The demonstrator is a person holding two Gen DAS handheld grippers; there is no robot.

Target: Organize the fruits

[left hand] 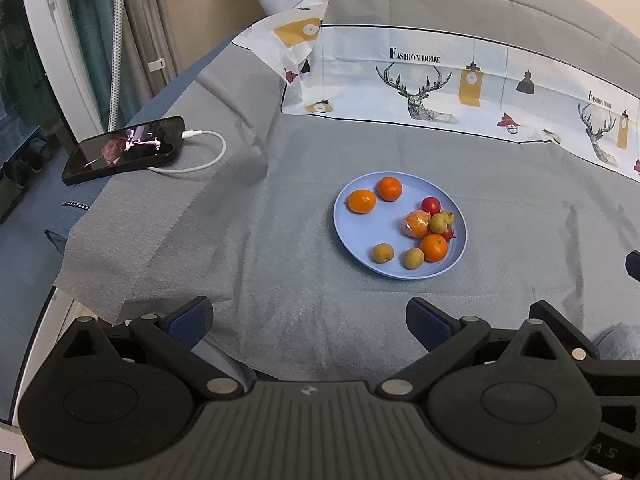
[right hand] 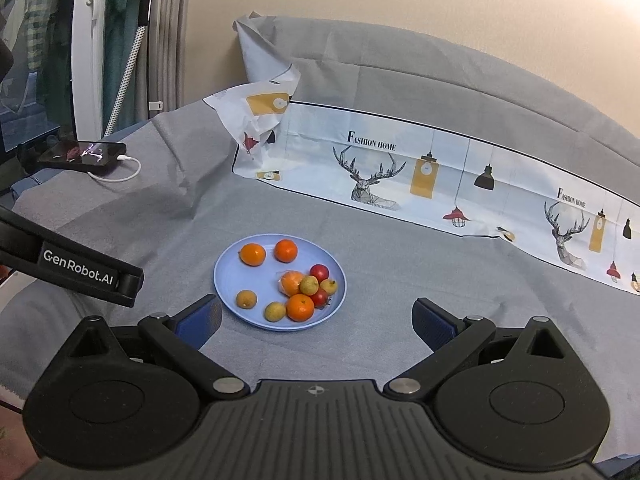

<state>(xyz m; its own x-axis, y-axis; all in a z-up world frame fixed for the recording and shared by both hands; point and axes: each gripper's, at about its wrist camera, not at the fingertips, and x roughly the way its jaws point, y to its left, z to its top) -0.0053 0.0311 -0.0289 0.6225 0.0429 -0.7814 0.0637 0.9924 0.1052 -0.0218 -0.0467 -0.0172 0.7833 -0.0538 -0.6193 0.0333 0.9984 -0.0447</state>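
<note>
A light blue plate (left hand: 352,220) sits on the grey cloth and shows in the right wrist view (right hand: 232,276) too. It holds several fruits: oranges (left hand: 389,188) (right hand: 286,250), a wrapped orange (left hand: 416,224), red fruits (left hand: 431,205) (right hand: 319,272) and small yellow-green fruits (left hand: 383,253) (right hand: 246,299). My left gripper (left hand: 310,320) is open and empty, short of the plate. My right gripper (right hand: 316,320) is open and empty, its left finger close to the plate's near rim. The left gripper's body (right hand: 80,272) shows at the left of the right wrist view.
A phone (left hand: 124,152) with a white charging cable (left hand: 200,160) lies at the far left of the cloth, also in the right wrist view (right hand: 82,154). A printed sheet with deer and lamps (left hand: 440,88) (right hand: 420,176) lies behind the plate. The cloth's edge drops off at the left.
</note>
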